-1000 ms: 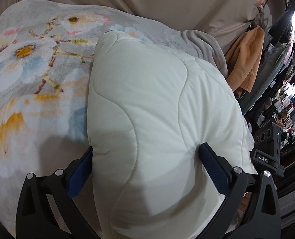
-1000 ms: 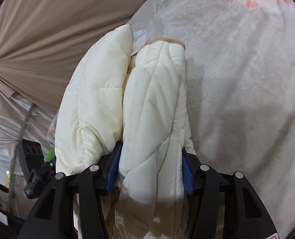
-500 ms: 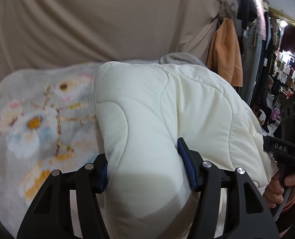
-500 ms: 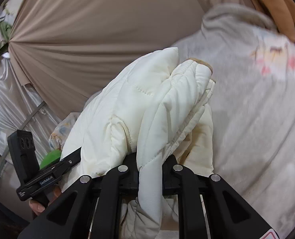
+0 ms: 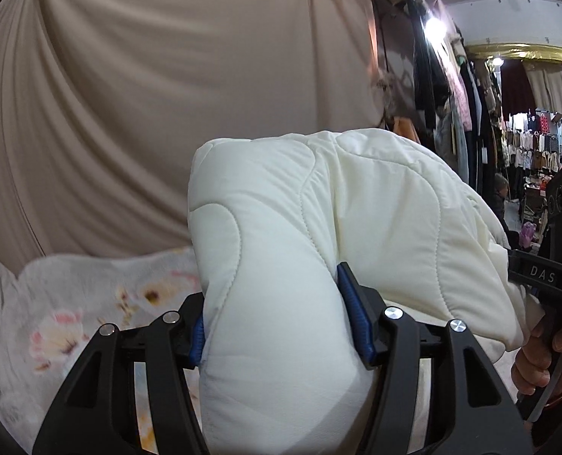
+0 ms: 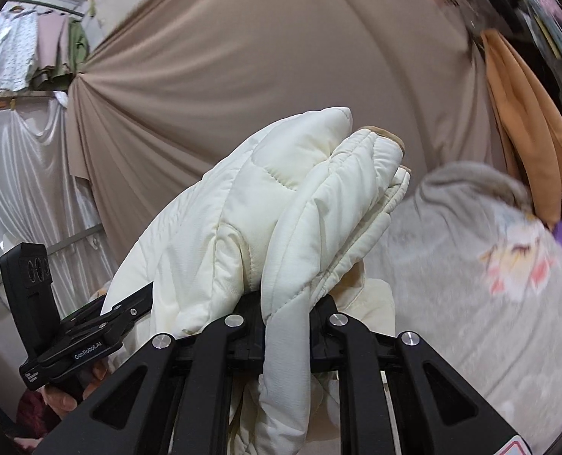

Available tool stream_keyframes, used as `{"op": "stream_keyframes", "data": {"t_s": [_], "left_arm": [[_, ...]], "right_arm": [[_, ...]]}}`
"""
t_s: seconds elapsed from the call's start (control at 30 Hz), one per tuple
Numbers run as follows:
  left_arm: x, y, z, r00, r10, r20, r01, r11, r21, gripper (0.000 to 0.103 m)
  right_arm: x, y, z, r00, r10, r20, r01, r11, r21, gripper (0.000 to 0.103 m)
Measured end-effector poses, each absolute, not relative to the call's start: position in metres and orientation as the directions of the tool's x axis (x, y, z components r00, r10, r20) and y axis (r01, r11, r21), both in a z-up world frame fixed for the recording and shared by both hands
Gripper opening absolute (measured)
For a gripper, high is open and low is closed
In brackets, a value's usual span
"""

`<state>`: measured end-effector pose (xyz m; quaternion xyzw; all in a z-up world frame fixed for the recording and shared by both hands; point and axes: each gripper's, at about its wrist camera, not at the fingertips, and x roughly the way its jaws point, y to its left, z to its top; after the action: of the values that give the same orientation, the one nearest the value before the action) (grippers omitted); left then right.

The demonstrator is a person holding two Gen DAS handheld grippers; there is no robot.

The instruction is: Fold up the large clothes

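Since a second ago the quilted cream jacket (image 5: 319, 227) has come up off the floral blanket (image 5: 72, 303): both views then looked down on it lying against the fabric, and now they tilt toward the beige curtain (image 5: 148, 94) with the blanket sunk to the lower left of the left view. The jacket hangs in mid-frame between the two tools, bunched and puffy. The left gripper (image 5: 277, 326) has narrowed its jaws onto a thick roll of padding, blue pads dug into either side; the right gripper (image 6: 286, 303) has its jaws nearly closed on a thinner folded edge, tan lining peeping at the top (image 6: 387, 136). To do this lift well, I judge both grips should stay firm and level so that slippery padding does not squirm free, and the bundle should be carried over the blanket's open part (image 6: 470, 303), lower right of the right view, and laid down flat with its edges matched. An orange garment (image 6: 527, 113) hangs at upper right, clear of the work.
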<state>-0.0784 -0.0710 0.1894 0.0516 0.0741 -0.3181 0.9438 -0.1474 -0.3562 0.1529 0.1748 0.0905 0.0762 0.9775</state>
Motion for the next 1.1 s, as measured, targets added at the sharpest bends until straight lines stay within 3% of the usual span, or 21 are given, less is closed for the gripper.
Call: {"op": "stream_keyframes", "data": {"t_s": [0.3,0.43,0.63,0.9,1.0,1.1], "left_arm": [[-0.053,-0.007,0.226,0.84,-0.542,0.036,0.537,0.839,0.086,0.057],[-0.023,0.02,0.222,0.86,-0.507,0.061,0.503,0.861,0.07,0.057],[0.064,0.049,0.175,0.898,-0.437,-0.049,0.439,0.898,0.02,0.058],[0.161,0.082,0.085,0.899,-0.356,-0.256,0.354,0.934,-0.058,0.057],[0.18,0.104,0.04,0.857,-0.343,-0.386,0.339,0.937,-0.08,0.057],[0.181,0.125,0.002,0.823,-0.347,-0.449,0.315,0.938,-0.148,0.07]], "right_arm": [[-0.107,-0.3,0.212,0.963,0.268,-0.005,-0.258,0.934,0.248,0.013],[-0.064,-0.279,0.216,0.944,0.329,0.015,-0.322,0.912,0.253,0.013],[0.038,-0.25,0.175,0.909,0.413,-0.052,-0.374,0.866,0.332,0.014],[0.158,-0.204,0.081,0.856,0.466,-0.226,-0.347,0.84,0.417,0.014],[0.186,-0.194,0.033,0.794,0.499,-0.347,-0.33,0.834,0.442,0.014],[0.202,-0.193,-0.026,0.706,0.497,-0.506,-0.275,0.85,0.45,0.016]]}}
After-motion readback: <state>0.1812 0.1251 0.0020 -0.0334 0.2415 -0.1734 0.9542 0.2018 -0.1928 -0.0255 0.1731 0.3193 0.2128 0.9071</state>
